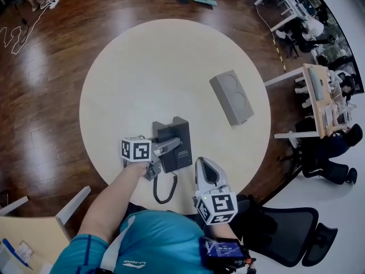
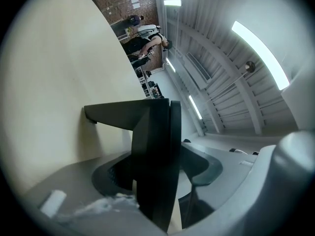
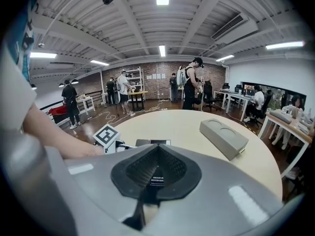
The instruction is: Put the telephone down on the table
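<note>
My left fingers (image 2: 209,163) grip the black telephone (image 1: 174,136) at the bench (image 1: 154,56). My right fingers (image 3: 129,173) are pressed together, empty, beside its coiled cord (image 1: 165,190). A grey box (image 1: 231,97) lies well apart.

Telephone (image 1: 174,144) black. Table (image 1: 159,67) cream. Left gripper (image 1: 170,148), right gripper (image 1: 204,165) grey, pads (image 3: 162,171) black; cubes (image 1: 136,149) white with black square markers. Box (image 1: 231,97) ahead of right gripper grey. Floor (image 1: 51,84) dark brown.

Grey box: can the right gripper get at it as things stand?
Probably yes: the right gripper is shut and empty, and only bare table lies between it and the grey box.
</note>
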{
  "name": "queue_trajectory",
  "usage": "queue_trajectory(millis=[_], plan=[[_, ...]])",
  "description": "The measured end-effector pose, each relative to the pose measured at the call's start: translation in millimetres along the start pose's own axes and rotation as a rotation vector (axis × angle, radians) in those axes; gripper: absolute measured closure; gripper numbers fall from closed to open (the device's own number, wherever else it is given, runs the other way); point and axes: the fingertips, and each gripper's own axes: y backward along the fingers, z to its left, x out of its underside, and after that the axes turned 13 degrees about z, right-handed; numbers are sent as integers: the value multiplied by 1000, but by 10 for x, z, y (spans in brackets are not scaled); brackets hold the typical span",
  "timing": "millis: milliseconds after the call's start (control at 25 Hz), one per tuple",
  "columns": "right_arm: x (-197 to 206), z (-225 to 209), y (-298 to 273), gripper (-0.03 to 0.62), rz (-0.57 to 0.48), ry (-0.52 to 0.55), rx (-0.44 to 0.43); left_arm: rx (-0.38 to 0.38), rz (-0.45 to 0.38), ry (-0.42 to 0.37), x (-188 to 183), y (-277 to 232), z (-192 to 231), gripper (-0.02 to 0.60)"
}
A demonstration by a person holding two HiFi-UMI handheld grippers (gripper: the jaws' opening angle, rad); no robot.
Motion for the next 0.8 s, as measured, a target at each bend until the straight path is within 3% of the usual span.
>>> queue_trajectory(millis=[200,320,400,800], plan=[[82,-34,2,600,9,-35,5,-4,10,13,-36,-36,14,316],[157,-21,4,600,18,-53,1,-39,53,-23,16,-60,17,318],[190,4,11,600,22,-63,-1,-46,65,-45,36,-36,43,385],[260,-110,114,600,-14,-120,32,30,64,-107,88,33,-91,407]])
